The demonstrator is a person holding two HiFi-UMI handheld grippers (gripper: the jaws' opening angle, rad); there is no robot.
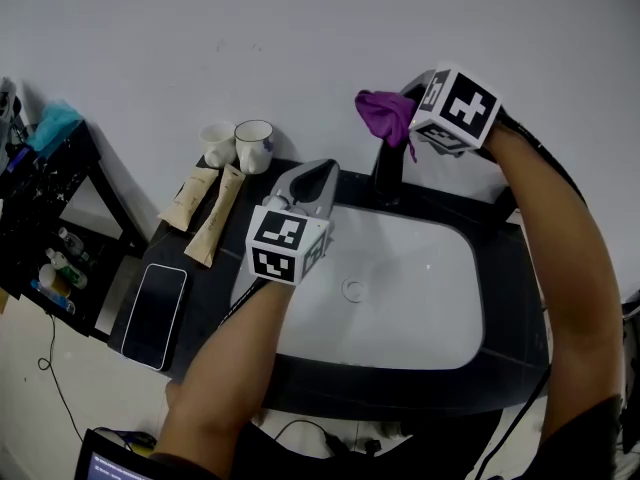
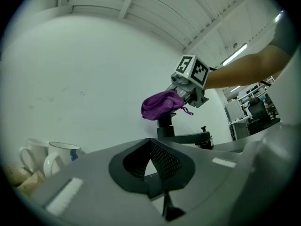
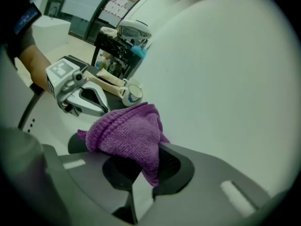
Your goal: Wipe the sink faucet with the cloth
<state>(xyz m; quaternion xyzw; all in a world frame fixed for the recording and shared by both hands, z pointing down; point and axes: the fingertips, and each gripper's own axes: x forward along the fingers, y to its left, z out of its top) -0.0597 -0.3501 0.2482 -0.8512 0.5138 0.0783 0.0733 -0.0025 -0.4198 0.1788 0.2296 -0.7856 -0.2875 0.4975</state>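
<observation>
Purple knitted cloth is bunched in your right gripper, whose jaws are clamped on it. The wad sits at the top of the black sink faucet, apparently touching it. Your left gripper hovers over the white basin, its 2 jaws together on nothing. Press the wad down and drag it along the spout with a firm clamp.

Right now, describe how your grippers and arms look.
Both grippers, left and right, are pale grey with dark textured jaw faces, each carrying a white cube of black square markers. A black cable trails from each along the bare forearm; sleeves are dark.
</observation>
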